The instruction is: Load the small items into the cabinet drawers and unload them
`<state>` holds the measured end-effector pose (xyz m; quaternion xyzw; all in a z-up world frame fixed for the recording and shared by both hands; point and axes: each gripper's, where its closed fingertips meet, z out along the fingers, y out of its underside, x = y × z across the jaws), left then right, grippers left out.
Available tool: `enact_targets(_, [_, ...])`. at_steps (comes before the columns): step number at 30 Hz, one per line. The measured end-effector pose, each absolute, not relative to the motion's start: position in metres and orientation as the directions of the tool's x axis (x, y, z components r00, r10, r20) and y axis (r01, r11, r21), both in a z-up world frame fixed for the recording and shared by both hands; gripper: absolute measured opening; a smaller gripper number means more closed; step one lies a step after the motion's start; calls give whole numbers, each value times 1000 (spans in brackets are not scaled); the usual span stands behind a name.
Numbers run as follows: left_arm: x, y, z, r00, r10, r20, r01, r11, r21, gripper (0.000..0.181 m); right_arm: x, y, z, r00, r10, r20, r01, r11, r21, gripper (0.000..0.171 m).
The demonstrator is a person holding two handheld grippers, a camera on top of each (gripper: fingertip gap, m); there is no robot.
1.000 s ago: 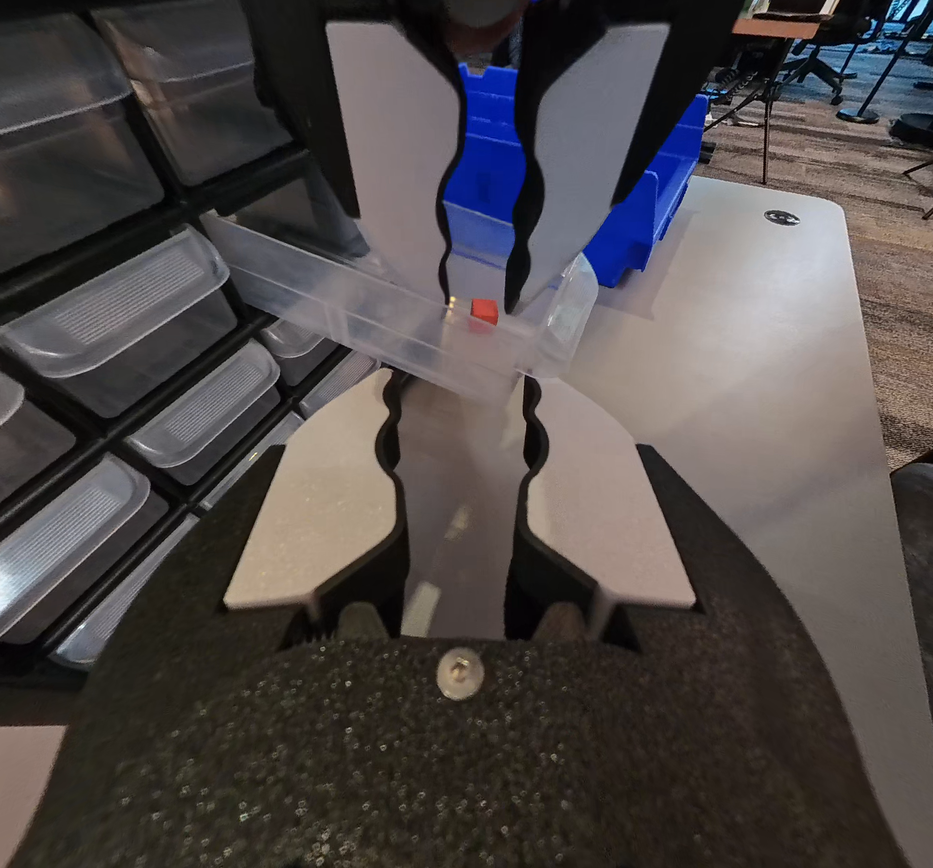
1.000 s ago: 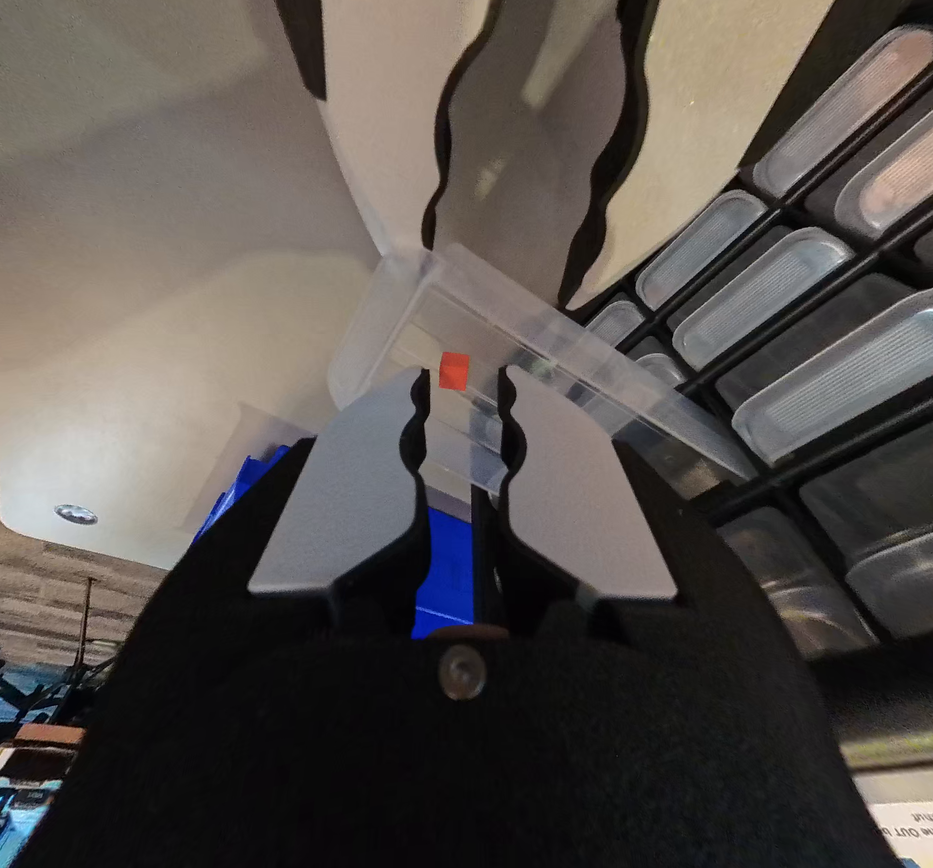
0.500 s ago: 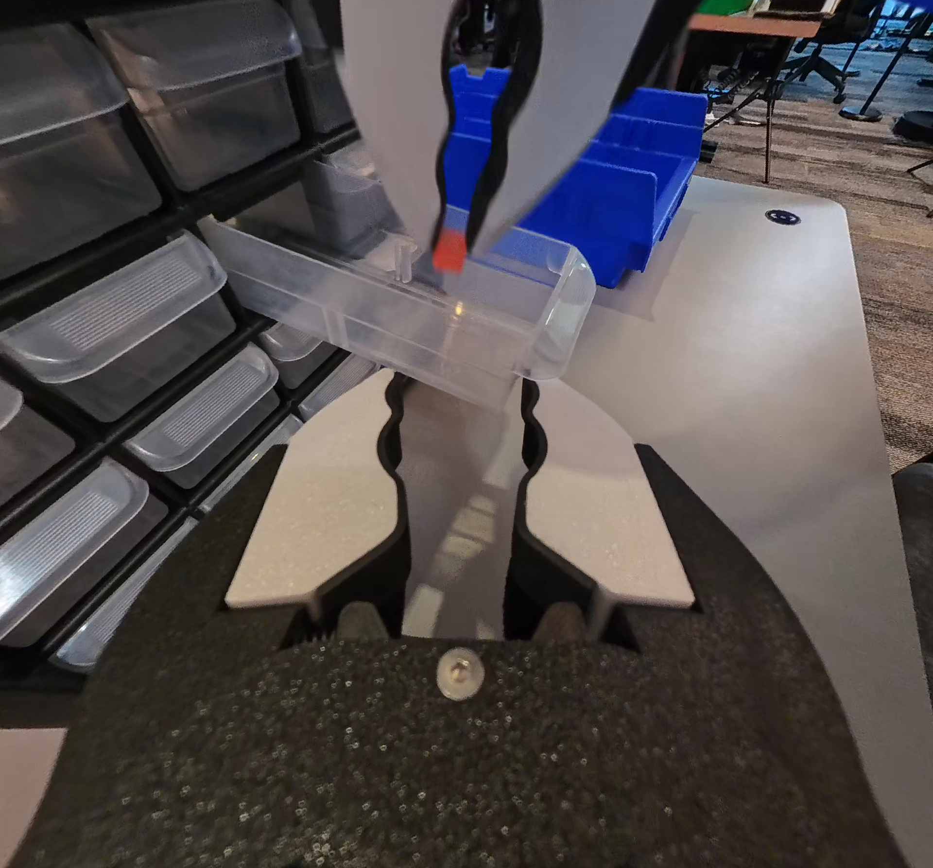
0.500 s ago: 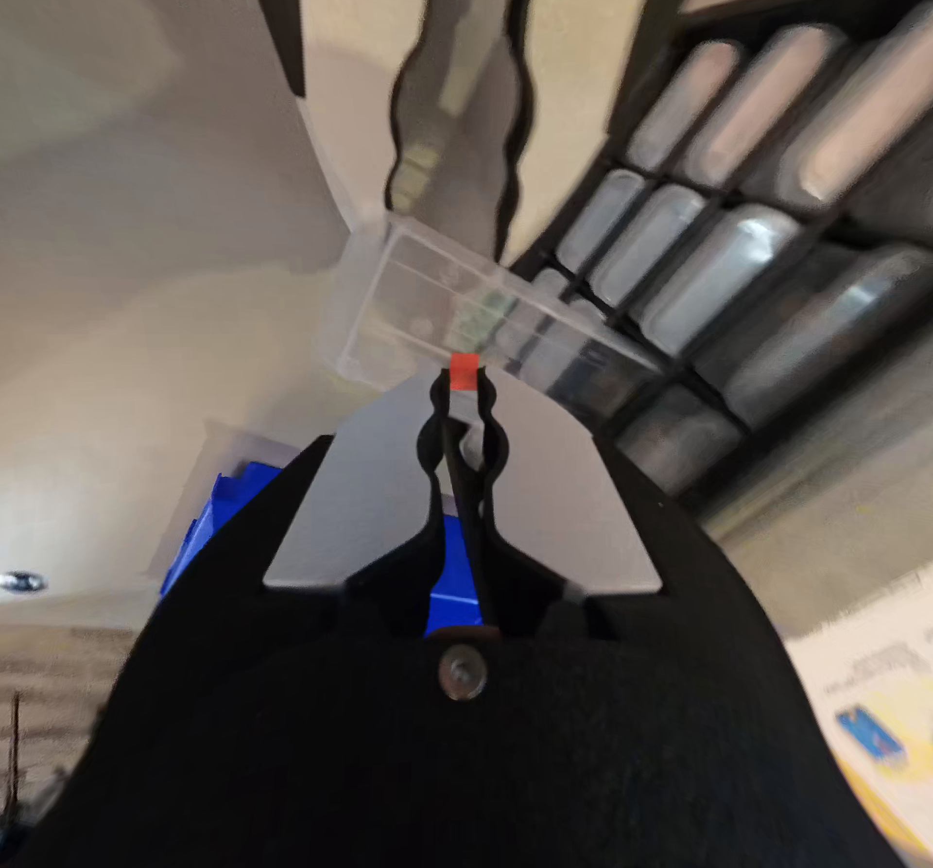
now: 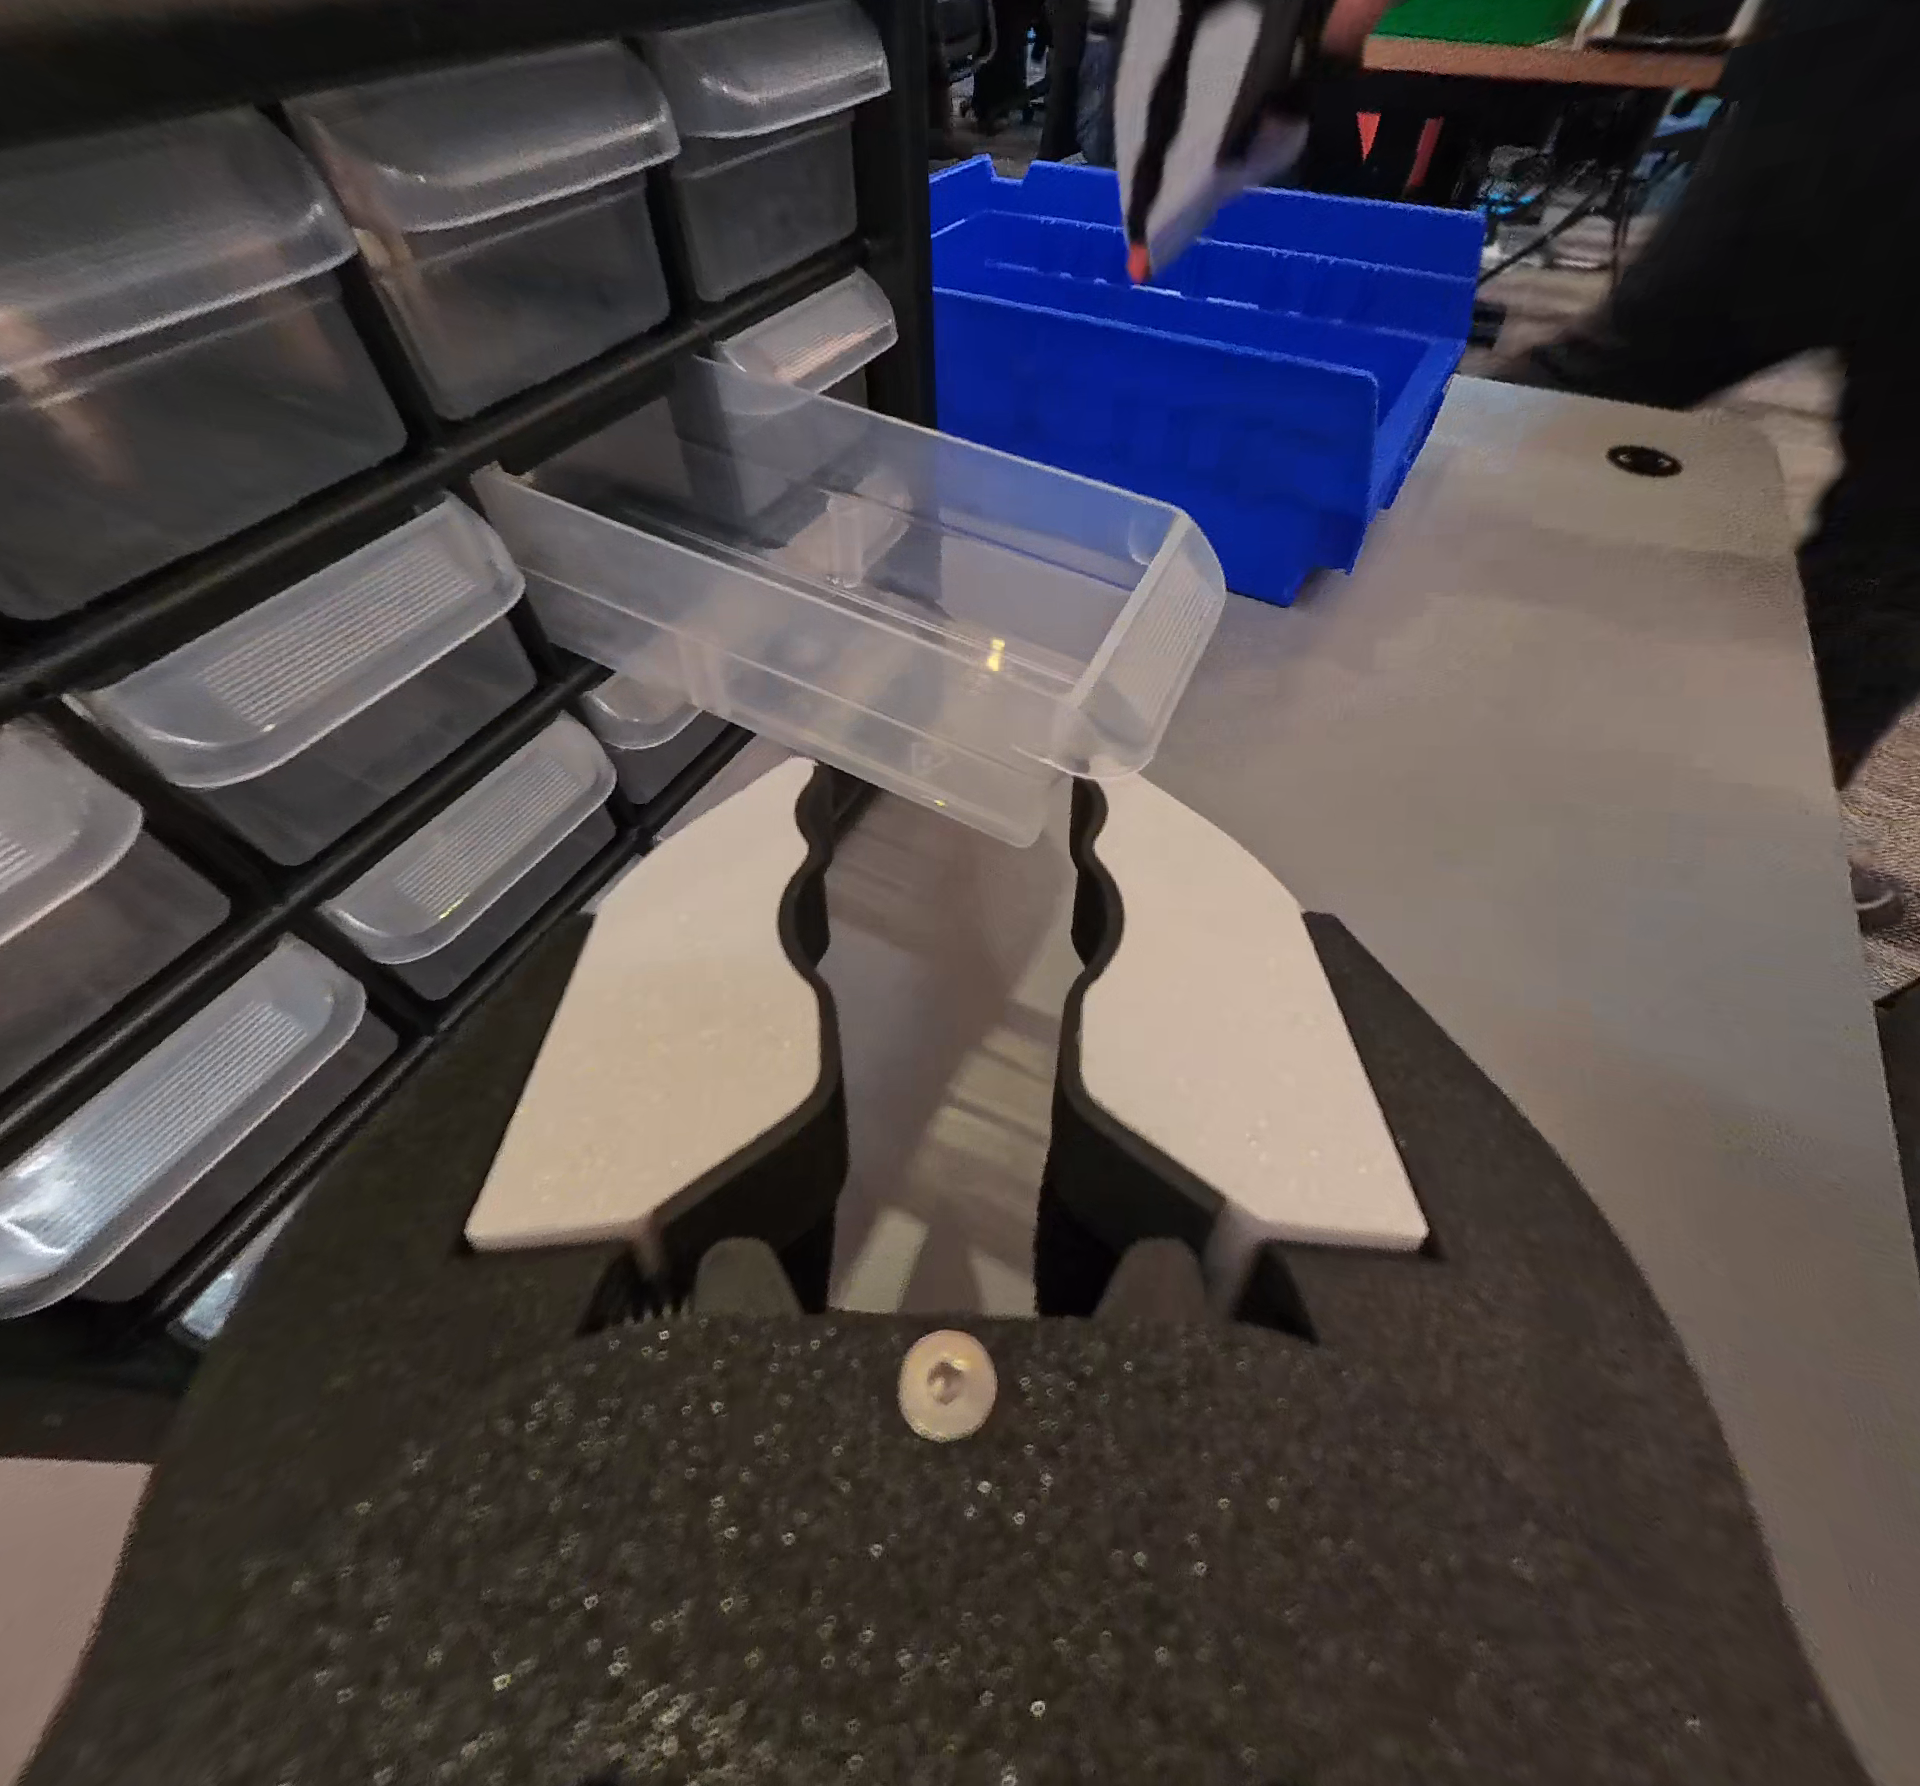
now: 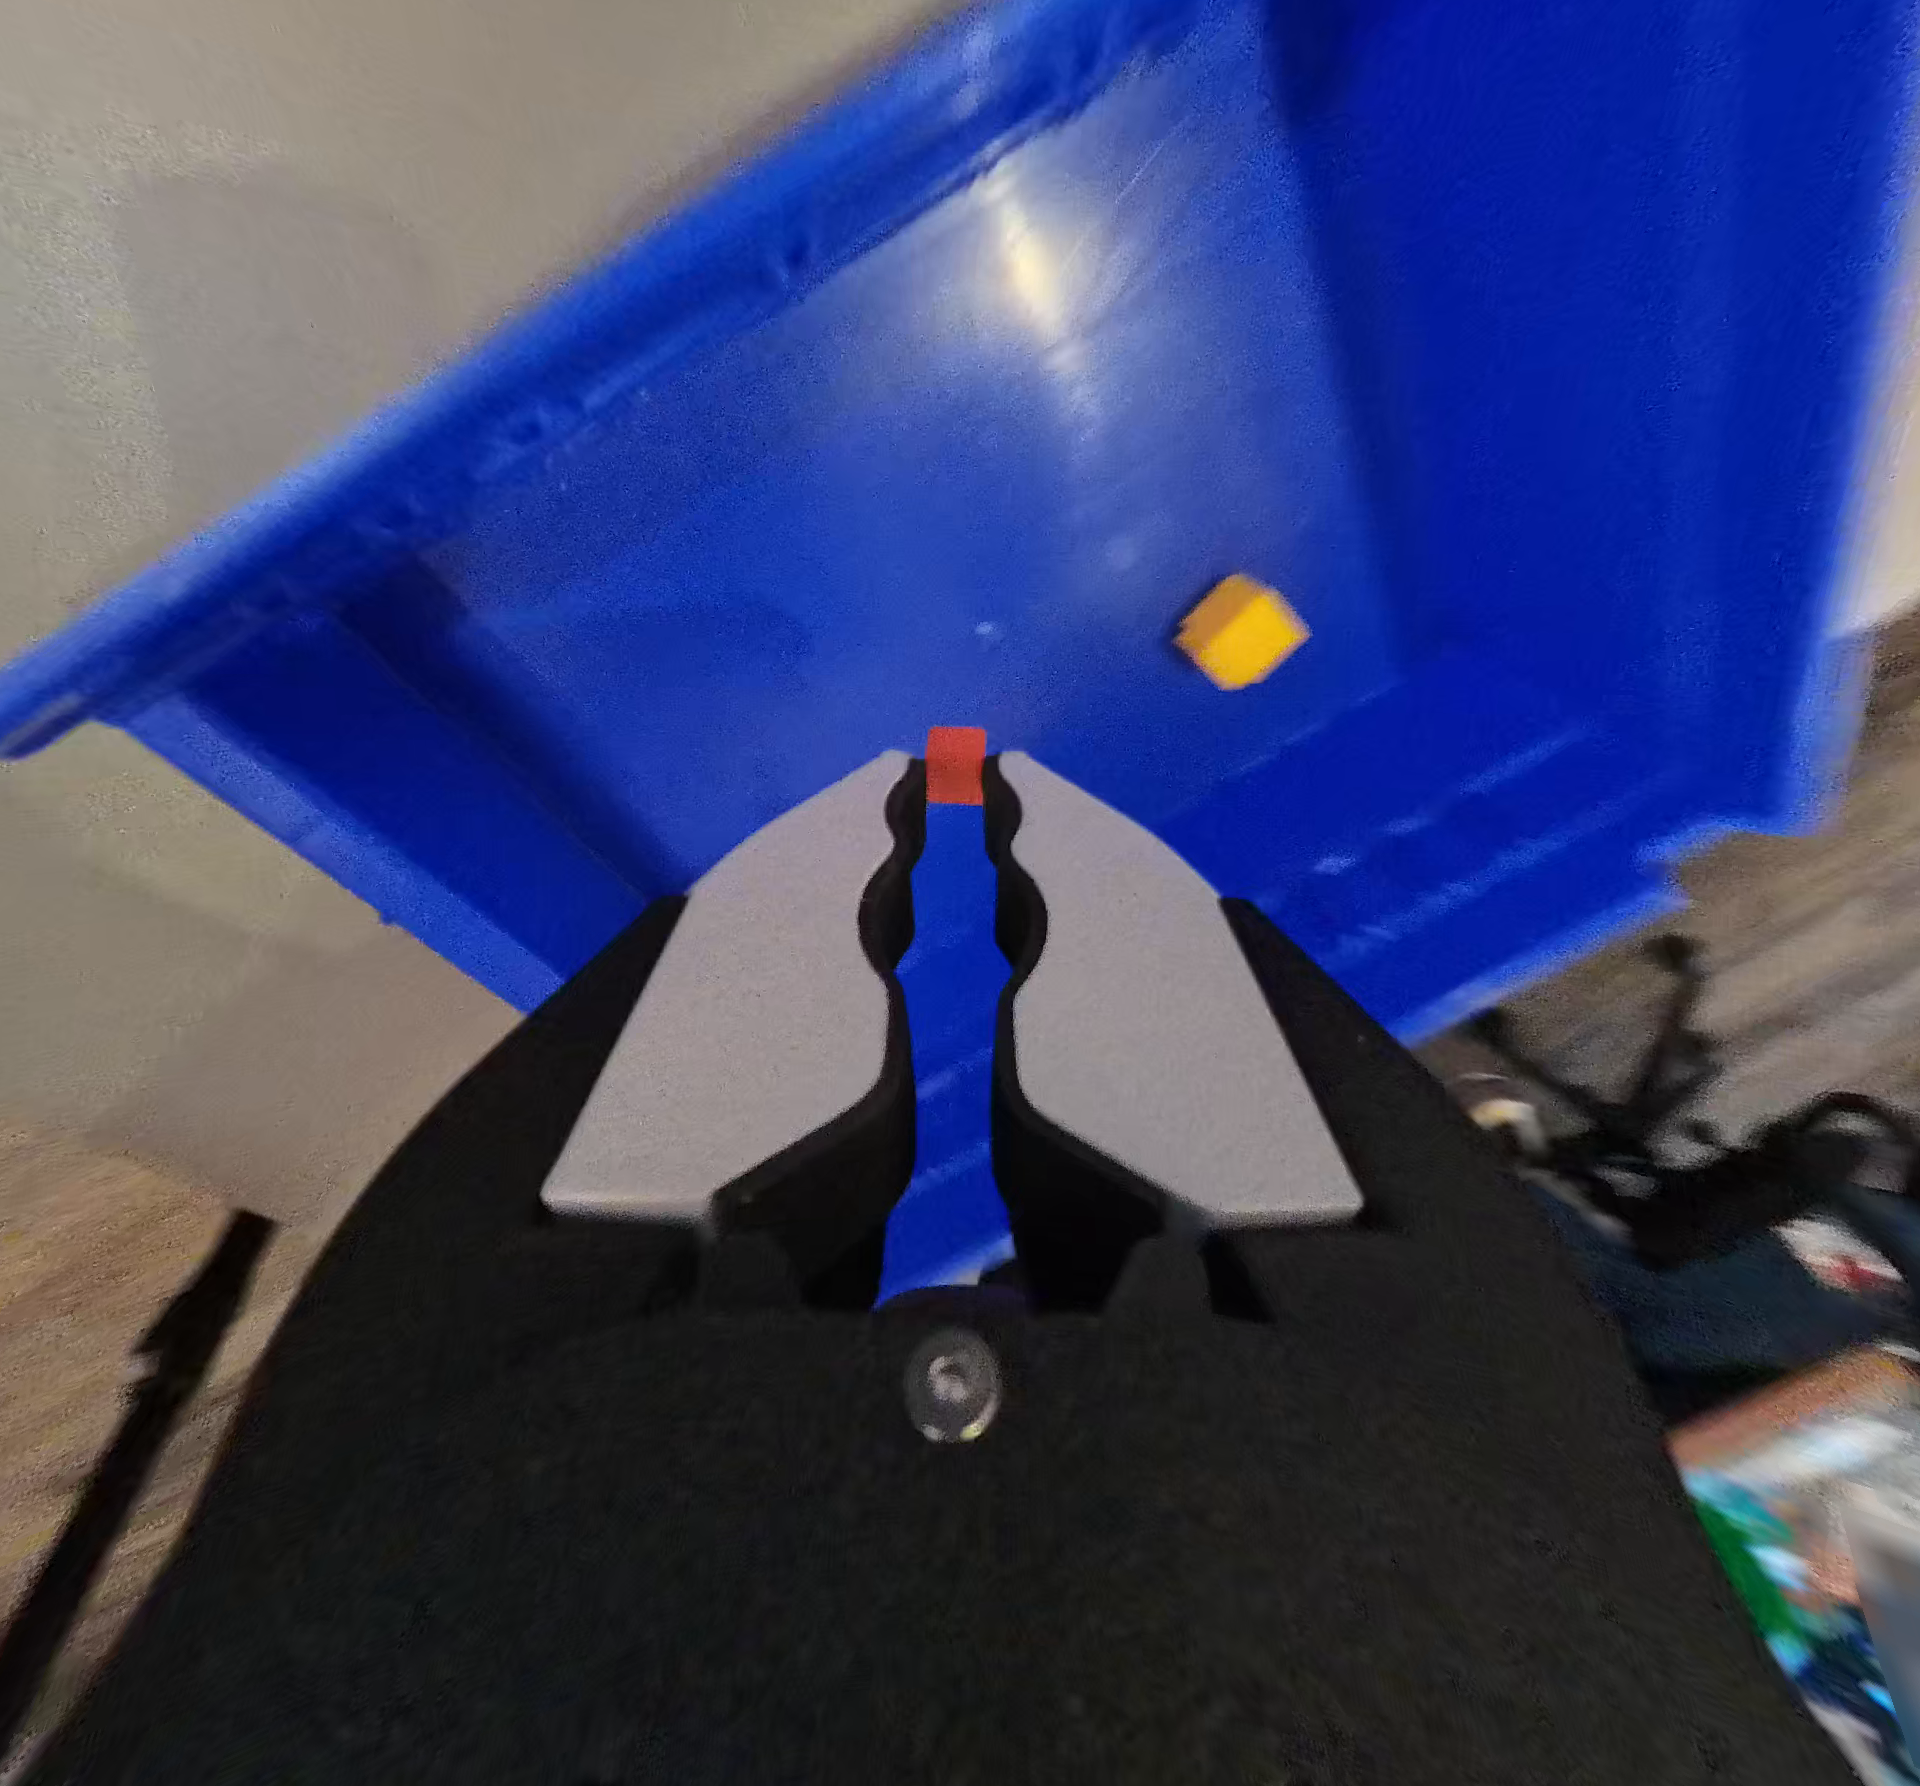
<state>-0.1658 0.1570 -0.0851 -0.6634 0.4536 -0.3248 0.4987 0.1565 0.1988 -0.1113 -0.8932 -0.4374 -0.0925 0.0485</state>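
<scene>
My right gripper (image 6: 954, 768) is shut on a small red cube (image 6: 955, 764) and holds it above the blue bin (image 6: 790, 448). A yellow cube (image 6: 1242, 633) lies on the bin's floor. In the left wrist view the right gripper (image 5: 1143, 259) hangs over the blue bin (image 5: 1164, 406) with the red cube (image 5: 1140, 261) at its tips. A clear drawer (image 5: 894, 614) is pulled far out of the black cabinet (image 5: 416, 448) and looks empty. My left gripper (image 5: 943, 801) is open and empty, just below the drawer's front.
The cabinet holds several closed clear drawers (image 5: 301, 666) on the left. The grey table (image 5: 1507, 801) runs to the right, with a round grommet (image 5: 1644, 460) near its far edge. A person in dark clothes (image 5: 1870, 334) stands at the right. Office desks stand beyond. Across from one pair of fingers to the other is roughly 35 centimetres.
My right gripper closed on the red cube in the open drawer, lifted it out and carried it over the blue bin. My left gripper stayed open below the drawer.
</scene>
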Motion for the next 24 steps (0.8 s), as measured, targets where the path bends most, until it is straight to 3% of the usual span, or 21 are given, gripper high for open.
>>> enact_targets(3, [-168, 157, -81, 385, -922, -40, -268, -70, -961, 43, 155, 179, -159, 648, 758, 76, 760, -650, -1, 10])
enact_targets(6, [-169, 160, -84, 387, -922, -20, -271, -94, -958, 43, 171, 170, -178, 597, 788, 152, 779, -614, 126, 10])
enact_targets(9, [-169, 160, -83, 388, -922, -11, -266, -100, -959, 43, 179, 164, -186, 617, 775, 137, 759, -632, 156, 10])
enact_targets(16, [-169, 161, -82, 390, -921, -14, -260, -96, -961, 42, 183, 163, -192, 660, 742, 112, 735, -670, 105, 15])
enact_targets(18, [-169, 161, -81, 390, -921, -7, -255, -101, -962, 42, 179, 164, -177, 679, 720, 143, 721, -691, 52, 23])
enact_targets(20, [-170, 162, -81, 394, -919, -9, -254, -100, -962, 42, 165, 169, -143, 695, 673, 254, 708, -703, -73, 23])
enact_targets(24, [-171, 163, -81, 401, -916, -16, -255, -95, -962, 42, 65, 149, -58, 708, 605, 364, 694, -499, -519, 22])
